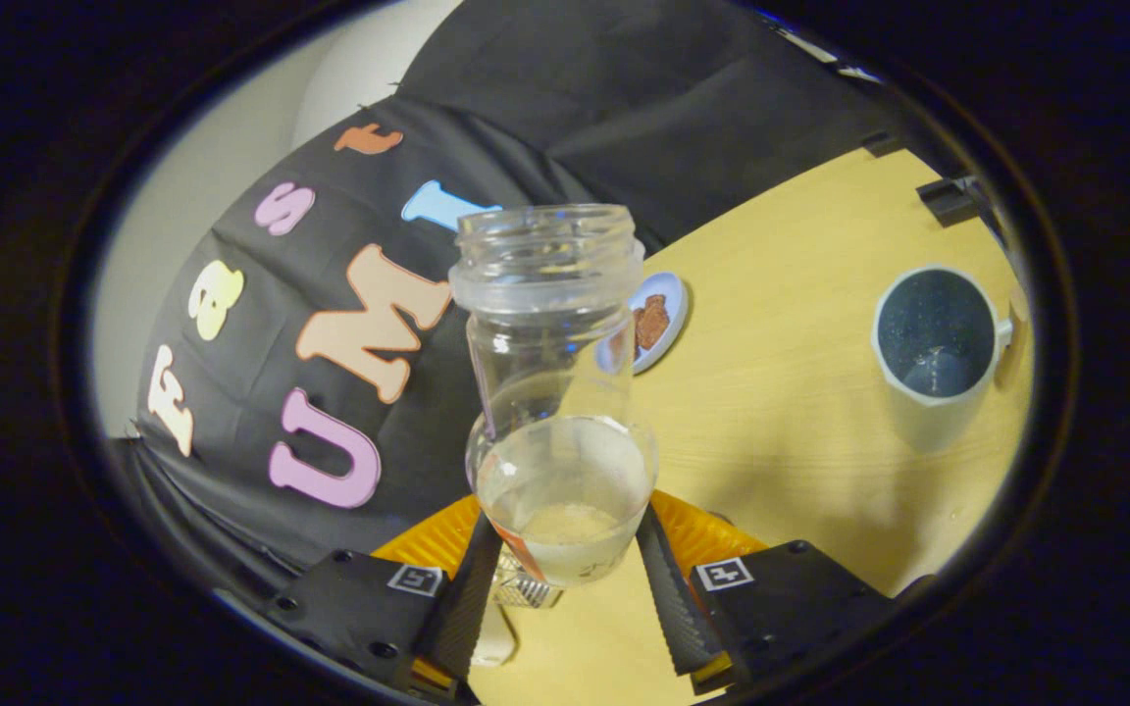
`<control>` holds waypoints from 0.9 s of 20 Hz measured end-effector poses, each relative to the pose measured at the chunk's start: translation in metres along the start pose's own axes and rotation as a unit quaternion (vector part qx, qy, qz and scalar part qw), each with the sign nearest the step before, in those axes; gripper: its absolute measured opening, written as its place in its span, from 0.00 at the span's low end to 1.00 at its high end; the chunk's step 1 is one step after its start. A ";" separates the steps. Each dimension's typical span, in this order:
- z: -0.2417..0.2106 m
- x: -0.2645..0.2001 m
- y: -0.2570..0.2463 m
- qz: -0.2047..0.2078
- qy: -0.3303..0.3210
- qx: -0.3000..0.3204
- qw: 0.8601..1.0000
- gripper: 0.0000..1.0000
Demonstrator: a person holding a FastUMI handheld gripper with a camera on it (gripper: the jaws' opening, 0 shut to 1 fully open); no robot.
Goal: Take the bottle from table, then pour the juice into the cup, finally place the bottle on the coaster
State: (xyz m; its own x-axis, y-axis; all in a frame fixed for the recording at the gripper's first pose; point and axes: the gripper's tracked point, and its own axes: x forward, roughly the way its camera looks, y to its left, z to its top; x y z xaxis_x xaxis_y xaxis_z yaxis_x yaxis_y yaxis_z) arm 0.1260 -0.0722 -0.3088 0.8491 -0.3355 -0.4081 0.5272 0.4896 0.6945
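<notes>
A clear, uncapped bottle with a little pale juice in its lower part sits between my two fingers. My gripper is shut on the bottle, one finger pressing each side of its base. The bottle is lifted above the wooden table and the whole view is tilted. A white cup with a dark inside and a handle stands on the table off to the right, well apart from the bottle's mouth. Beyond the bottle lies a small round blue coaster with a brown patch on it, partly hidden by the bottle's neck.
The black booth wall rises behind the table, with a pale wall past it. Dark clamps sit at the table's far edge beyond the cup. Bare wood lies between the bottle and the cup.
</notes>
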 end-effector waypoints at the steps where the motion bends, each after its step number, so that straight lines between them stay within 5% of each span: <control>1: -0.003 0.003 -0.004 -0.004 -0.001 -0.014 1.000 0.78; 10: -0.032 0.041 -0.034 -0.032 0.002 -0.156 0.987 0.78; 18: -0.055 0.056 -0.048 -0.039 0.026 -0.285 0.957 0.78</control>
State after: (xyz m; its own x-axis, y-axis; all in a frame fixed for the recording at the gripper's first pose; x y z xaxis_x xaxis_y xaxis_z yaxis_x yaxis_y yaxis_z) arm 0.1504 -0.0703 -0.3978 0.7994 -0.3546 -0.4850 0.5080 0.8300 0.2305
